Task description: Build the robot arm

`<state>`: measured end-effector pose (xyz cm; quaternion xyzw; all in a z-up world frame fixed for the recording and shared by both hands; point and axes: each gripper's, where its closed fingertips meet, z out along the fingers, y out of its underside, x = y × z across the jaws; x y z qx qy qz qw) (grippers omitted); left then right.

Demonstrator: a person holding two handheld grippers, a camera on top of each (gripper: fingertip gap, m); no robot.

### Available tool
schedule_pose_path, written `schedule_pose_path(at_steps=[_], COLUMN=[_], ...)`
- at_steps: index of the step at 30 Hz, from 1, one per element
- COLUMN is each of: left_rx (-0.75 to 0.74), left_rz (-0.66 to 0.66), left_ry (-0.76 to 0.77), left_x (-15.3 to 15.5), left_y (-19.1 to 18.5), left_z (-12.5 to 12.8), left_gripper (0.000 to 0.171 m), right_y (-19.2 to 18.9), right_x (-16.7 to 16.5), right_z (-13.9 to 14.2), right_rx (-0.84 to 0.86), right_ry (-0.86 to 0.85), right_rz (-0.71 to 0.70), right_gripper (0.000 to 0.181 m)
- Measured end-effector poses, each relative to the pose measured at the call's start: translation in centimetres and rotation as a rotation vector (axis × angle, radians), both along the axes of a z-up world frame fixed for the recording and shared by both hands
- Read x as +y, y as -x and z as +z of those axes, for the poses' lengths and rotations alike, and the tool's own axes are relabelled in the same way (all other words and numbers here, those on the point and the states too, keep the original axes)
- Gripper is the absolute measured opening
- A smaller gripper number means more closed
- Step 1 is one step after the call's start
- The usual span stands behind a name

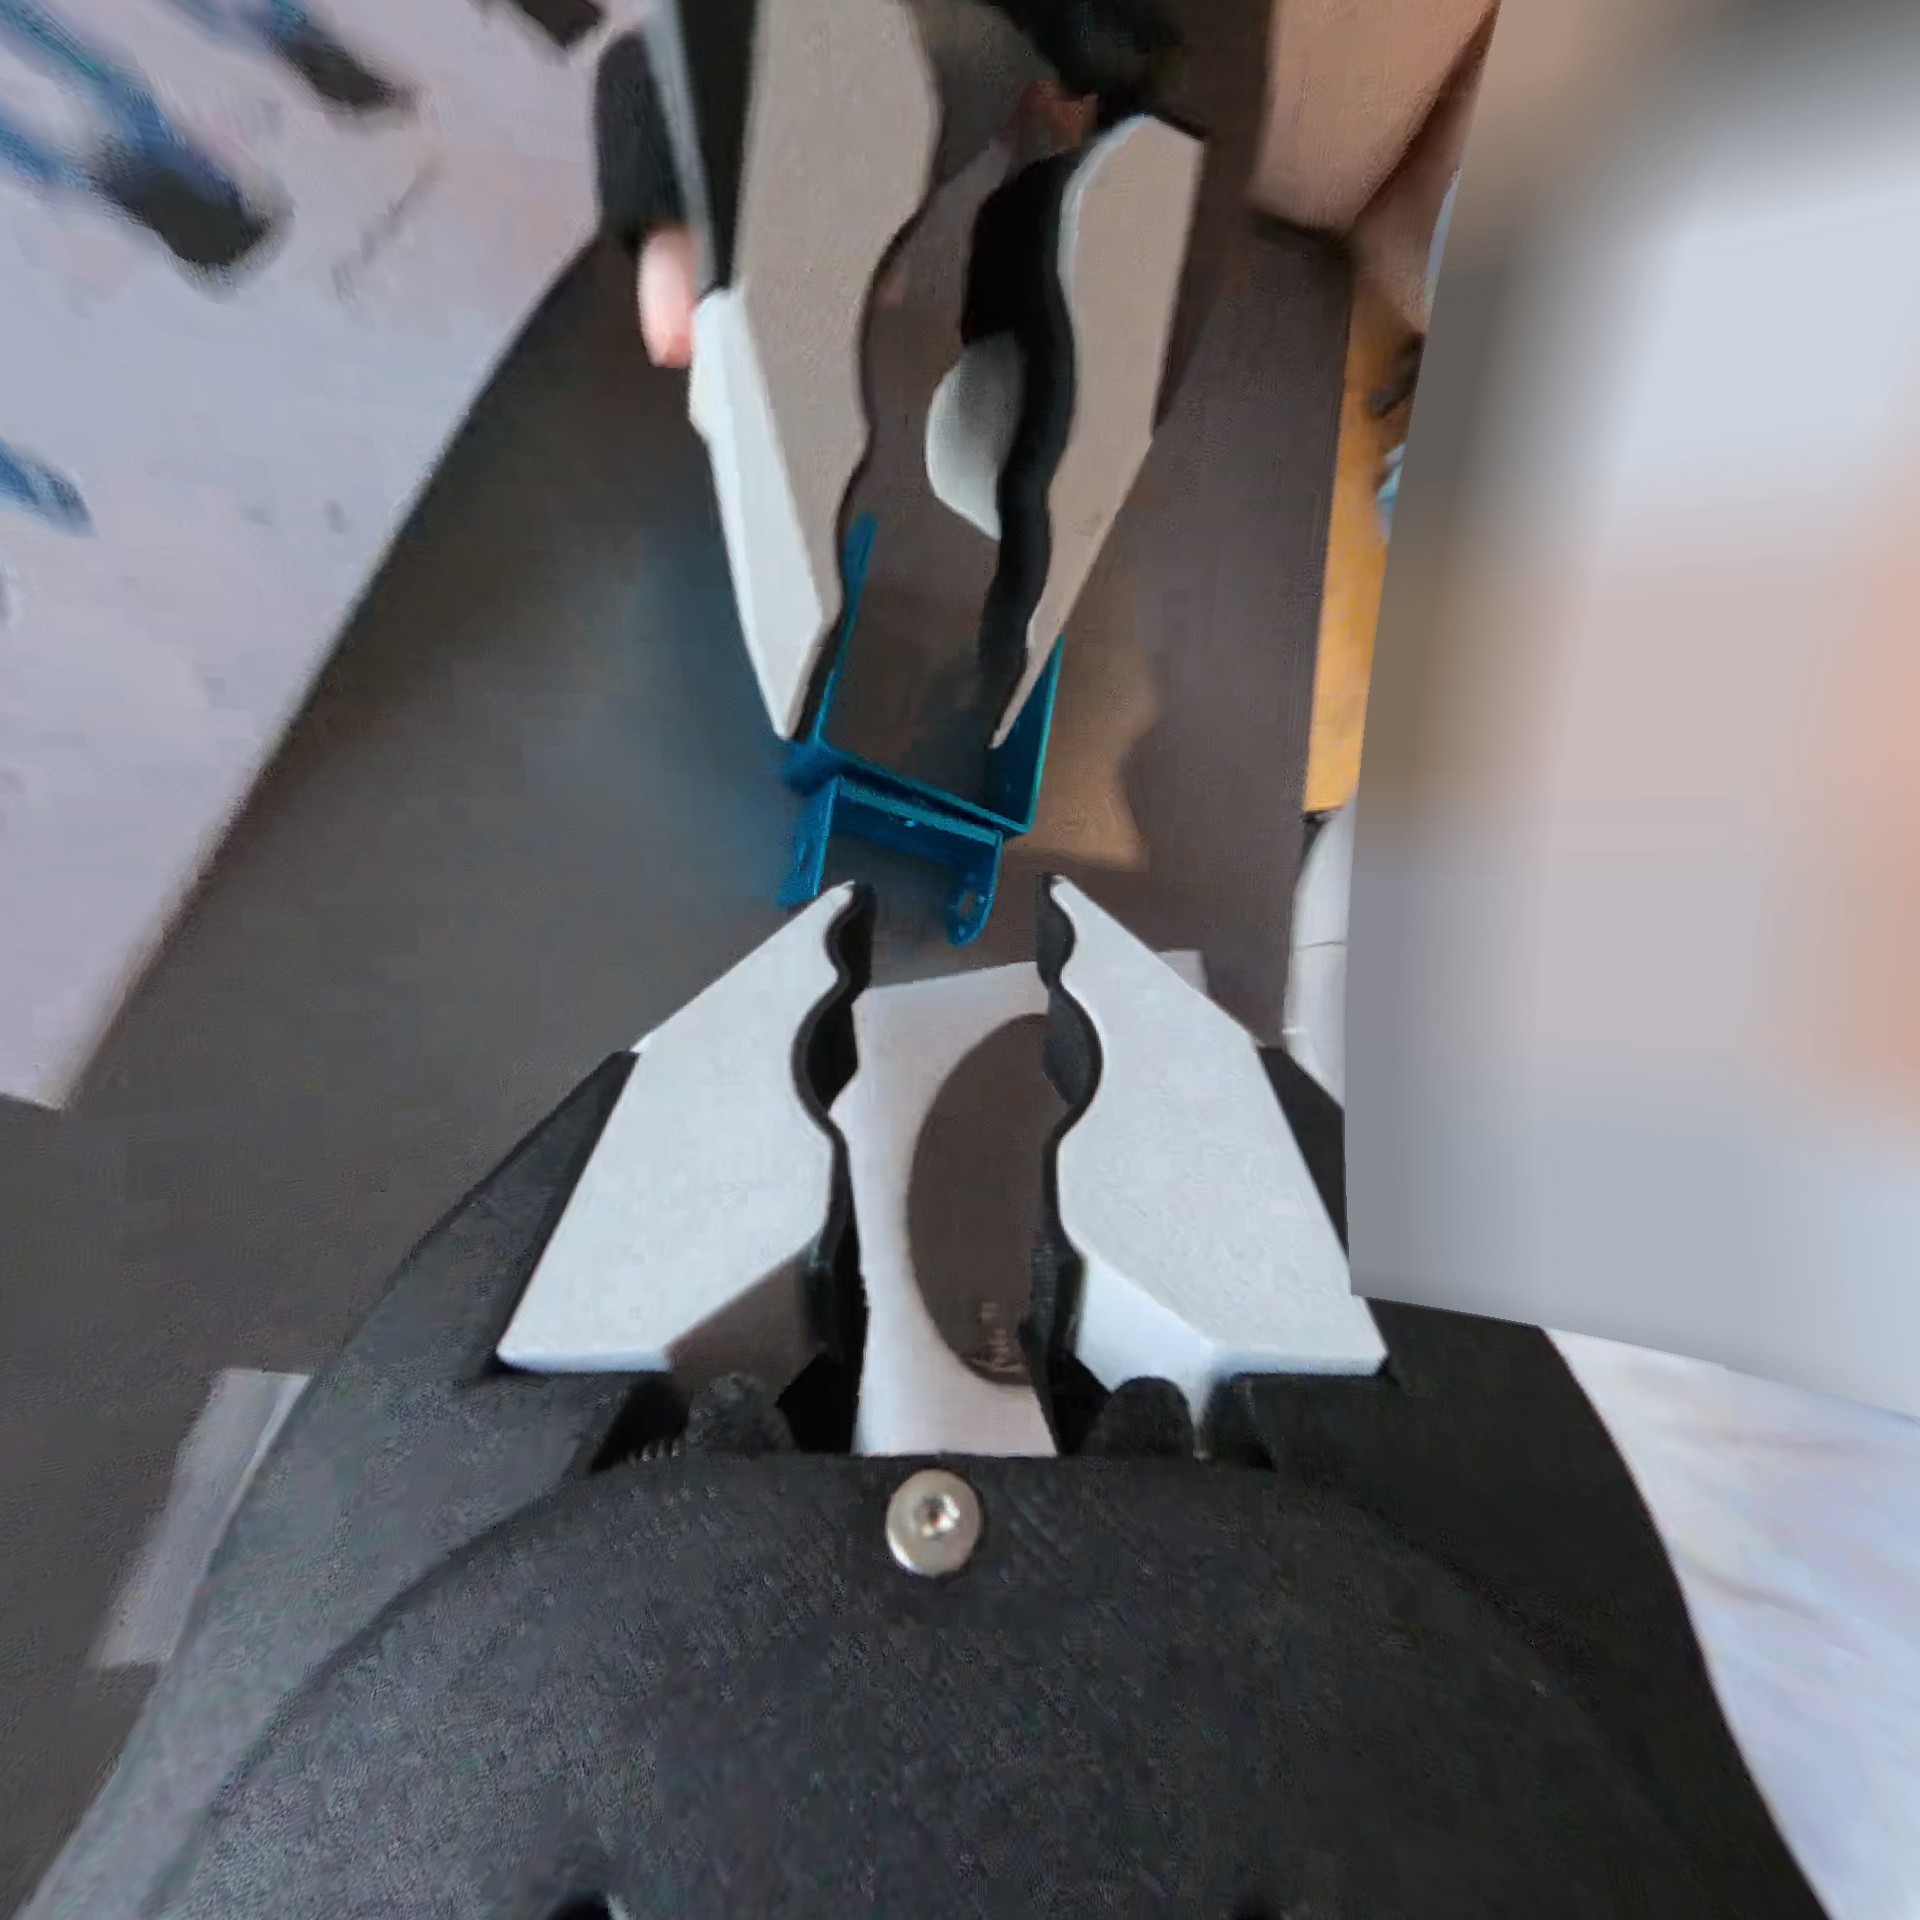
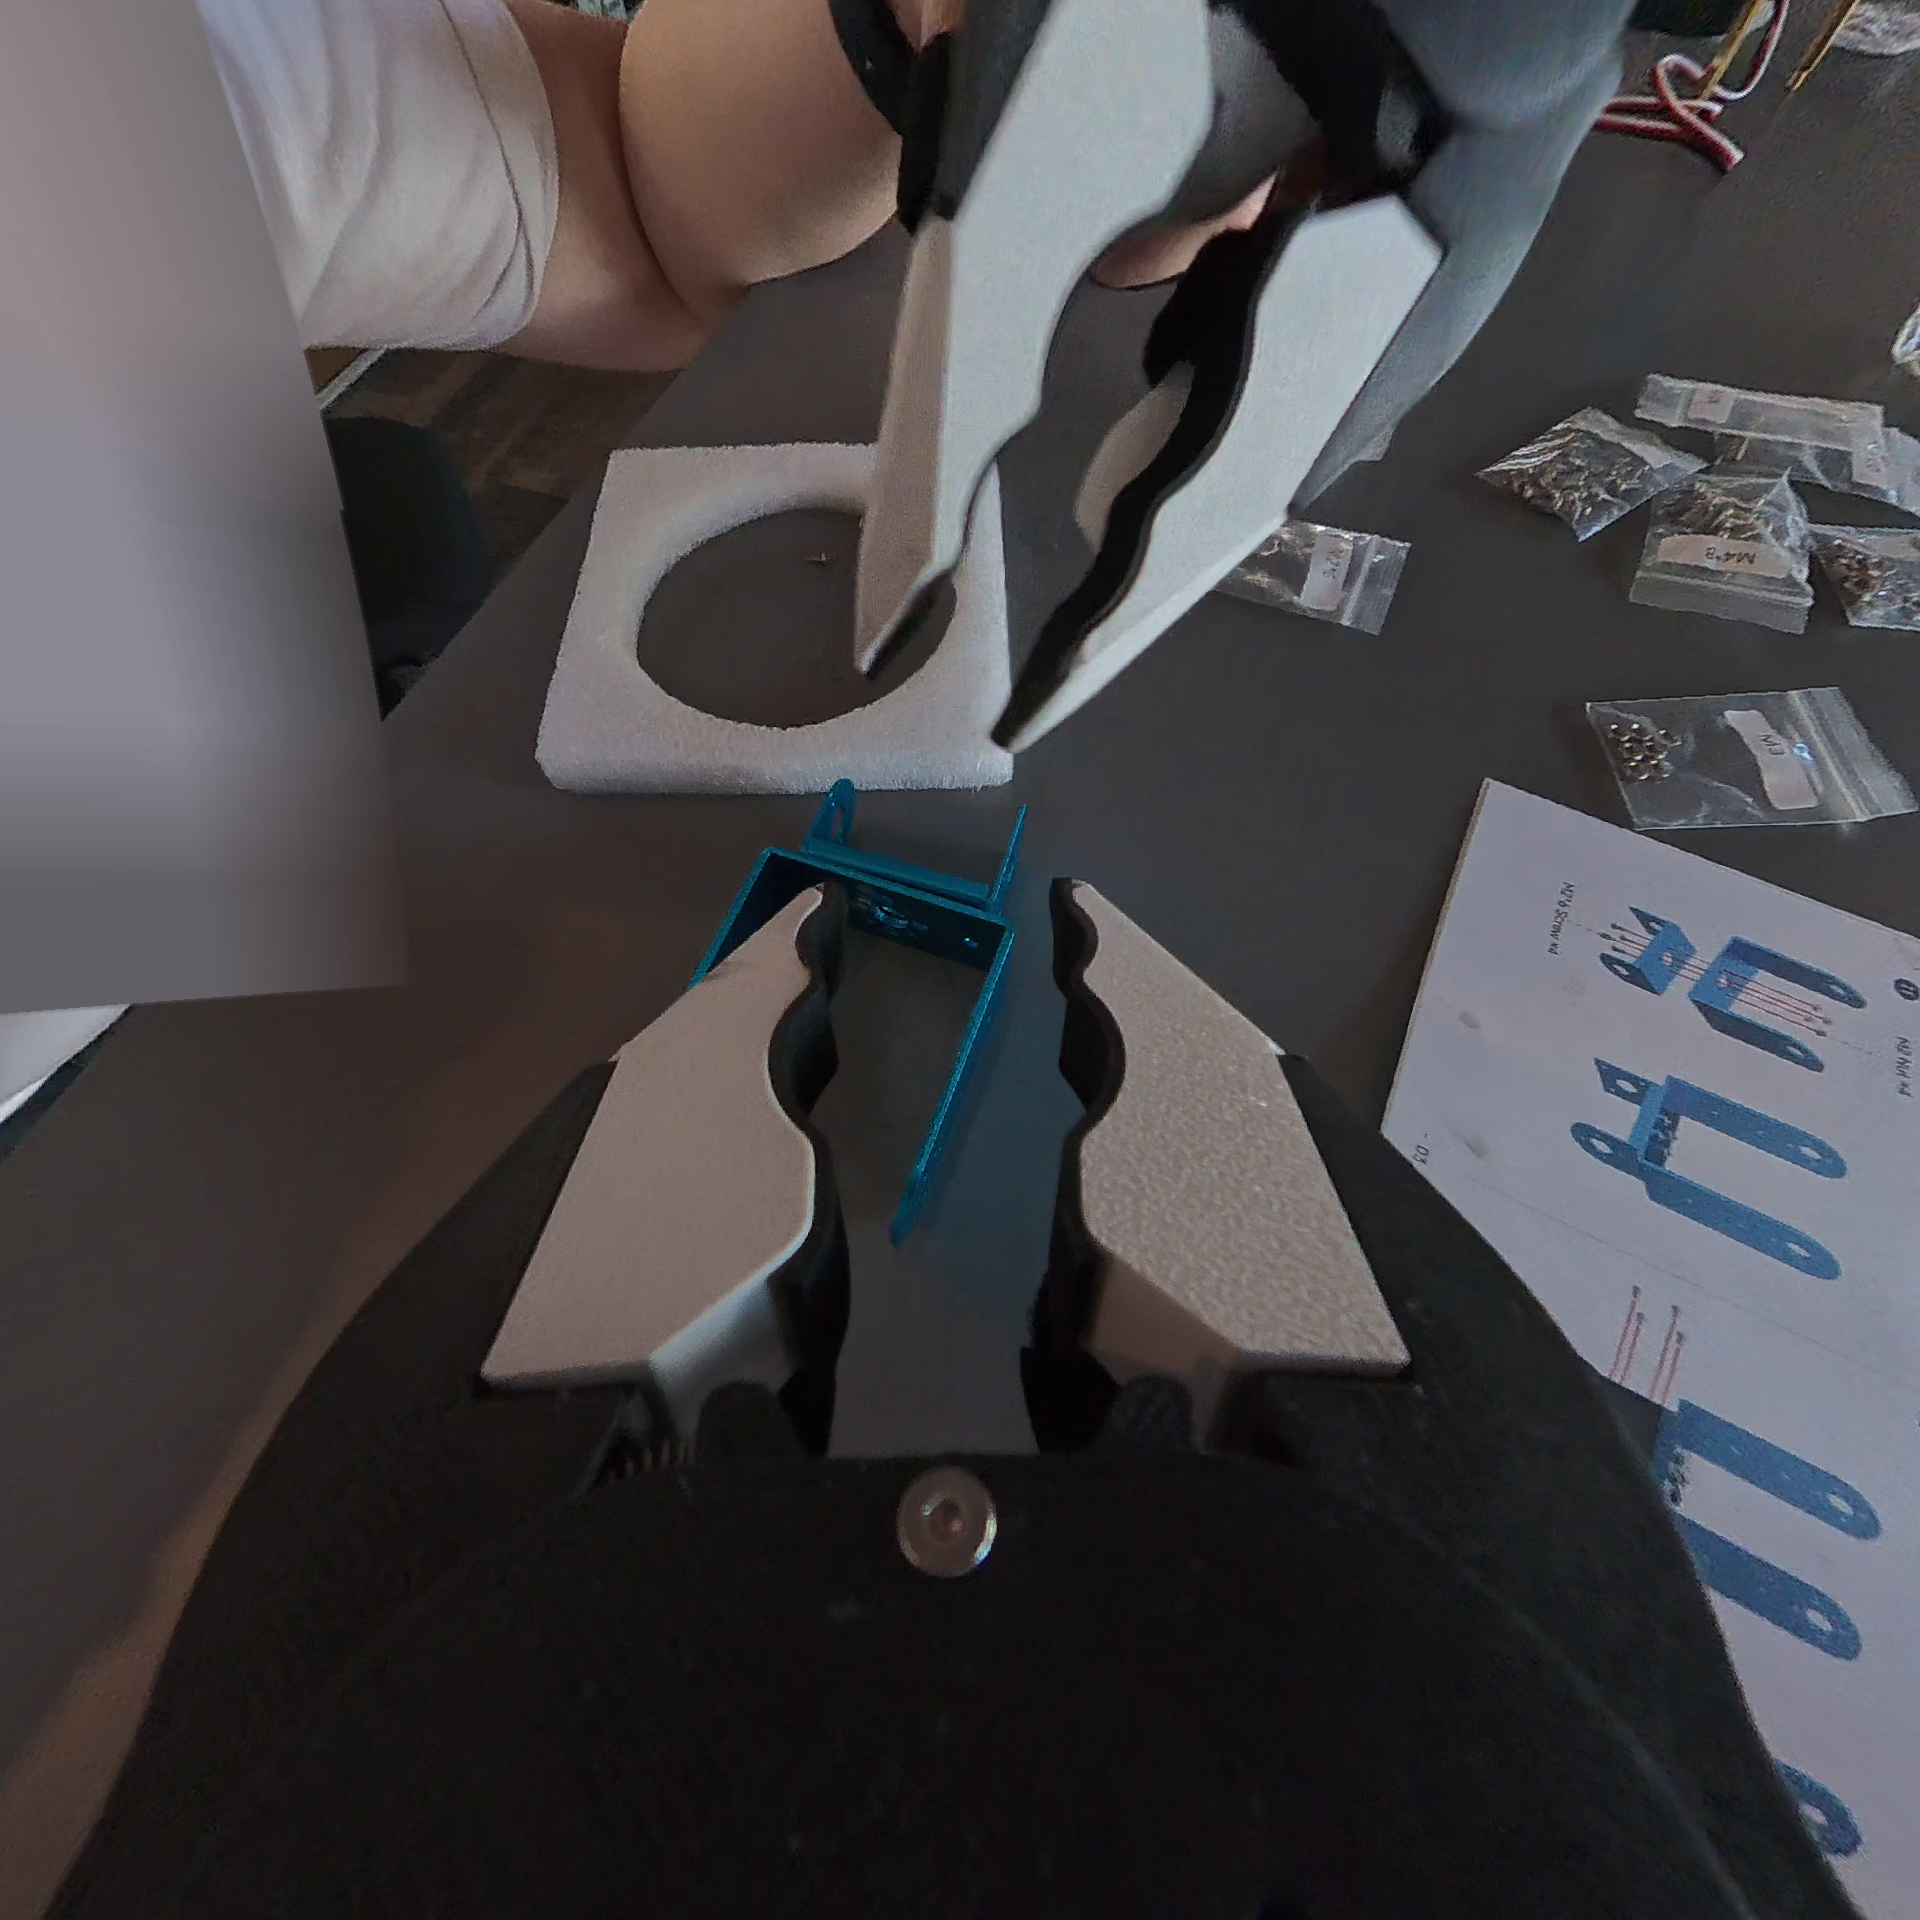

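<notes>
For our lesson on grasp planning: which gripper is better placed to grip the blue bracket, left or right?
Right, probably. The right gripper has its jaws open around one side arm of the blue bracket; the left gripper, also open, sits short of it with nothing between its jaws.

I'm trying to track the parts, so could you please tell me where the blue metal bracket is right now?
The blue U-shaped metal bracket lies on the dark grey table between both open tongs, just before the white foam square with a round hole.
</notes>
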<state>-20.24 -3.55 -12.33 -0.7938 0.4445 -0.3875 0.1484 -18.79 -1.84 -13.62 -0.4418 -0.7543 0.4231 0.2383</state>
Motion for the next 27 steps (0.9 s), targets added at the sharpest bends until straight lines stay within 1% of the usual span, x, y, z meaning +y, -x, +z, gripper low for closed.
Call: schedule_pose_path(at_steps=[2, 4, 5, 6, 9, 11, 14, 16, 19, 22, 27], left_rx=[0.019, 0.083, 0.119, 0.145, 0.158, 0.136, 0.207, 0.216, 0.202, 0.219, 0.203], left_rz=[-0.073, -0.141, -0.147, -0.15, -0.14, -0.145, -0.159, -0.168, -0.156, -0.161, -0.164], left_ry=[-0.155, -0.225, -0.251, -0.267, -0.268, -0.263, -0.304, -0.321, -0.336, -0.347, -0.343], left_x=[-0.4, -1.0, -0.8, -0.6, -0.1, -0.3, -0.3, -0.5, -0.4, -0.2, -0.1], left_y=[-0.1, 0.2, 0.5, 0.5, 0.2, -0.4, -0.4, -0.7, -1.0, -0.7, -0.7], left_z=[0.4, -0.3, -0.9, -1.5, -2.3, -2.3, -3.4, -3.4, -3.0, -3.2, -3.3], left_gripper=[0.05, 0.057, 0.065, 0.067, 0.068, 0.062, 0.063, 0.063, 0.06, 0.058, 0.055], right_y=[-0.2, -0.5, -0.7, -0.9, -1.9, -2.7, -3.3, -3.4, -3.2, -3.4, -3.4], right_x=[0.1, 0.2, 0.3, 0.4, 0.1, -0.2, 0.3, 0.2, -0.3, -0.2, 0.0], right_z=[0.6, 1.1, 1.3, 1.5, 1.6, 1.1, 1.0, 0.6, 0.6, -0.2, 0.1], right_rx=[0.016, 0.042, 0.056, 0.072, 0.106, 0.105, 0.162, 0.117, 0.121, 0.085, 0.092], right_ry=[0.0, -0.003, -0.011, -0.017, 0.003, -0.002, -0.042, -0.044, -0.02, -0.06, -0.018], right_rz=[-0.023, -0.064, -0.094, -0.122, -0.216, -0.254, -0.306, -0.294, -0.275, -0.271, -0.272], right_gripper=[0.04, 0.042, 0.045, 0.049, 0.06, 0.065, 0.069, 0.072, 0.074, 0.074, 0.072])
